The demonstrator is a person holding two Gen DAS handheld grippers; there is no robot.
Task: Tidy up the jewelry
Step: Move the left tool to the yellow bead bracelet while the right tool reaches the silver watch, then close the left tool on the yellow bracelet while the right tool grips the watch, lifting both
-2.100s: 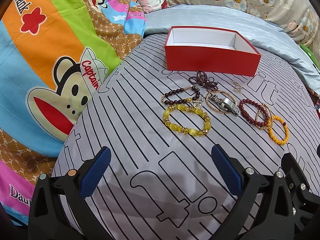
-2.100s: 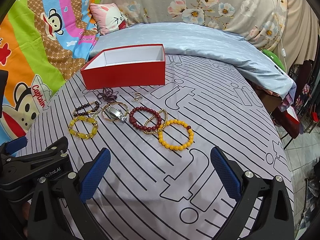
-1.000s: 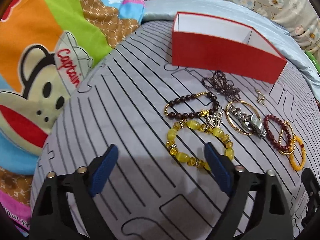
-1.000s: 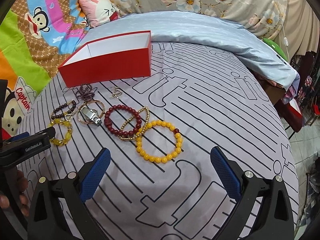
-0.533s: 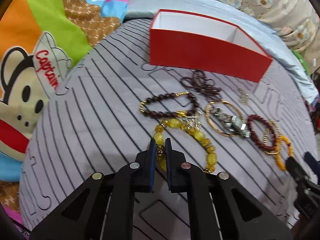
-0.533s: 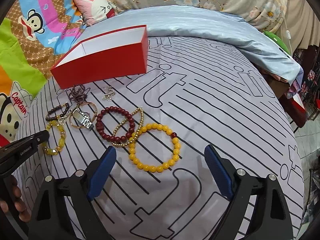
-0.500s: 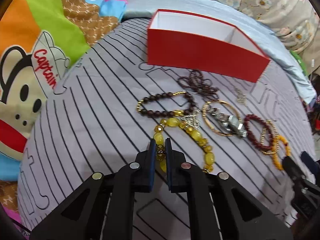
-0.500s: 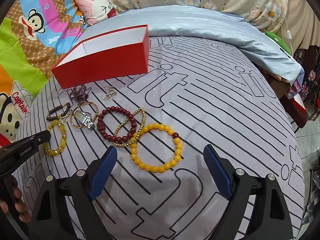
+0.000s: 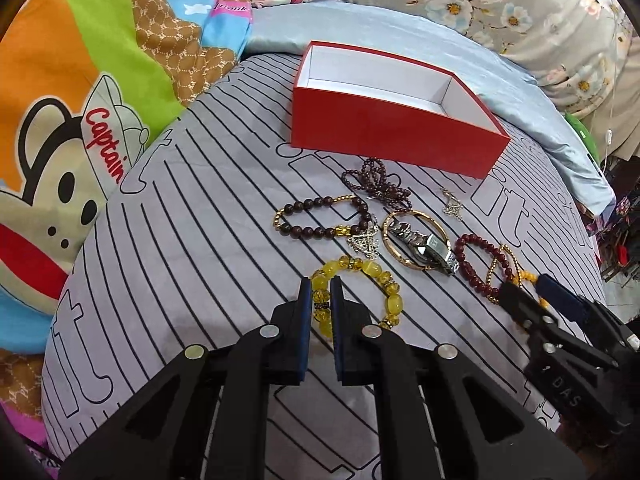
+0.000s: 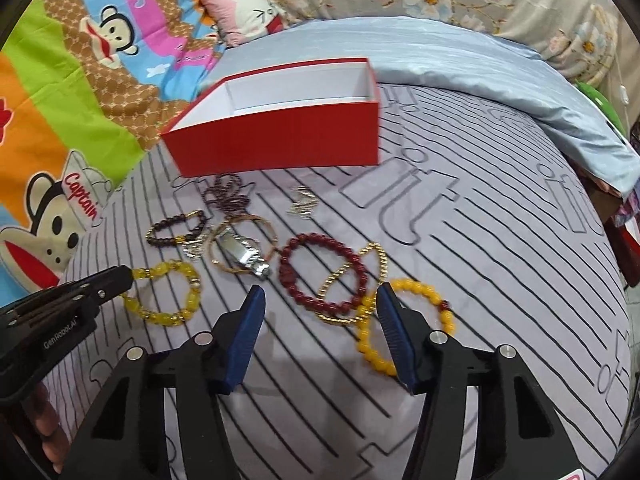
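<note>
My left gripper point(image 9: 320, 286) is shut on the near-left beads of the yellow bead bracelet point(image 9: 386, 280), which lies mostly on the striped grey sheet. The same gripper point(image 10: 120, 276) and yellow bracelet point(image 10: 176, 312) show from the side in the right wrist view. My right gripper point(image 10: 320, 300) hangs over the dark red bead bracelet point(image 10: 304, 244) and a thin gold bracelet point(image 10: 376, 256); its jaws are closing, with the near arcs of both between them, and the pads touch nothing. Its right finger covers part of the orange bead bracelet point(image 10: 424, 292). The open red box point(image 9: 392, 136) stands behind and is empty.
More jewelry lies between box and grippers: a brown bead bracelet point(image 9: 320, 216), a tangled dark string of beads point(image 9: 376, 184), a silver watch point(image 9: 424, 244) inside a gold bangle, and a small silver charm point(image 9: 452, 204). Colourful bedding point(image 9: 80, 120) rises at left; a blue quilt point(image 9: 400, 28) lies behind.
My left gripper shut on the yellow bracelet, then rose a little with it. My right gripper slid left from the orange bracelet over the red one, and its jaws narrowed.
</note>
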